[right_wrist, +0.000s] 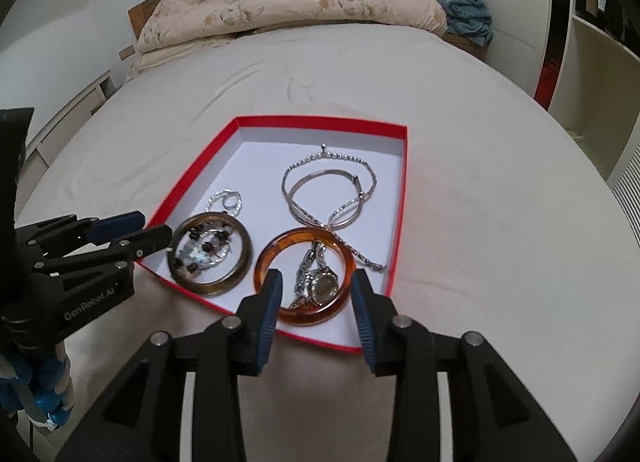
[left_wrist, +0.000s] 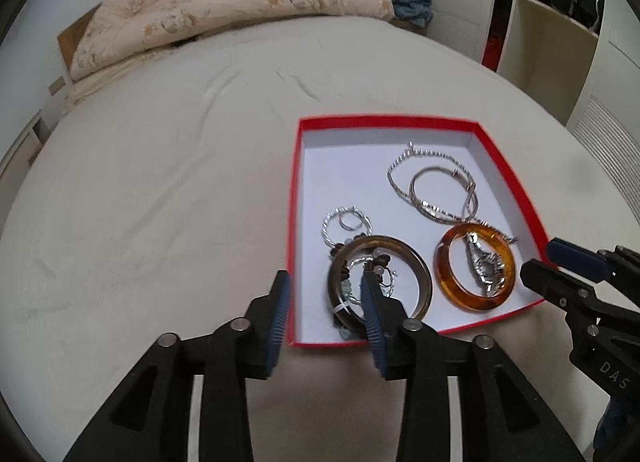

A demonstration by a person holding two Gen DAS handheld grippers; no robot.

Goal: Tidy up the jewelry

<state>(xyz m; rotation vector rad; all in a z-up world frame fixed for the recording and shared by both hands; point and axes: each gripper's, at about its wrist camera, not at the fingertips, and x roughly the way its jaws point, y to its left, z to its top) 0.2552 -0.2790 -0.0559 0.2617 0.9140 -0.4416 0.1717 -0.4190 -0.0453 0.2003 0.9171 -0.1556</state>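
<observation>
All the jewelry that shows already lies inside the shallow red cardboard box with a white floor (right_wrist: 400, 197), which sits on the beige bedsheet (left_wrist: 160, 181); nothing lies loose on the sheet in either view, so the gathering looks largely done and what may be left is tidying or closing (no lid is visible). The dark brown glossy bangle (right_wrist: 244, 258) rests at the near left of the box with a beaded bracelet and silver rings inside it; the translucent amber bangle (right_wrist: 267, 250) lies just beside it, ringing a silver watch (right_wrist: 324, 288); thin silver chain bracelets (right_wrist: 328, 185) overlap farther back. The left gripper (left_wrist: 325, 304) hovers low over the box's near left edge, jaws spread and holding nothing, one finger over the brown bangle; the right gripper (right_wrist: 316, 300) hangs above the amber bangle, jaws likewise apart and empty, straddling its near arc.
</observation>
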